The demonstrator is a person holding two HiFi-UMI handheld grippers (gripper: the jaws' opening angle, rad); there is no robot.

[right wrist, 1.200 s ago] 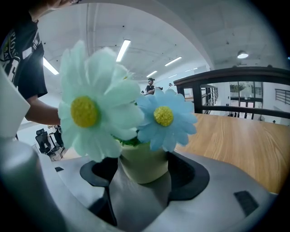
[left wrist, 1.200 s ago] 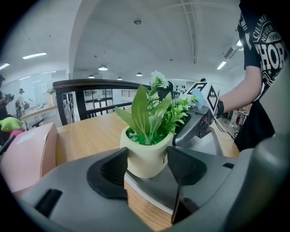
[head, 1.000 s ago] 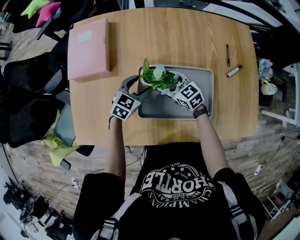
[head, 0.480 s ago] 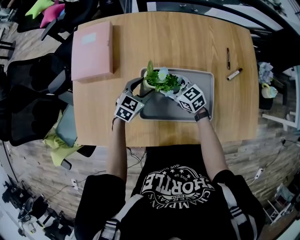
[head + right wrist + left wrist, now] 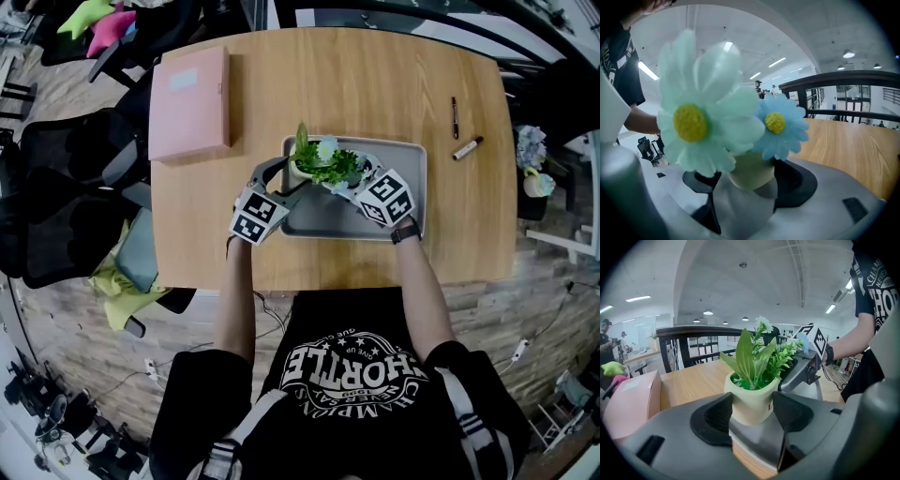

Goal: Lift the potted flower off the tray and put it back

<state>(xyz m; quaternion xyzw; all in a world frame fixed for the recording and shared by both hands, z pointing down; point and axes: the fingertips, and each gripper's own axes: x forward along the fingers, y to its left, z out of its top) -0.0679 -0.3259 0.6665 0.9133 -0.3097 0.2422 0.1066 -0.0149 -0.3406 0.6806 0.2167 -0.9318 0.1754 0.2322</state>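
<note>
The pot [image 5: 297,171] (standing on the tray [image 5: 412,202]) is gripped between the wide-set jaws of the left gripper [image 5: 752,404] and of the right gripper [image 5: 747,176], so the lift is judged to be next, for which an even, upright rise is needed.

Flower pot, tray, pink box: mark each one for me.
flower pot [image 5: 752,401], left gripper view, on its cream front wall.
tray [image 5: 328,220], head view, on its bare grey floor.
pink box [image 5: 190,103], head view, middle of its top face.

Forearms extended, left gripper [image 5: 284,178] and right gripper [image 5: 349,175] angle inward, jaws closed on the pot [image 5: 751,401].
</note>
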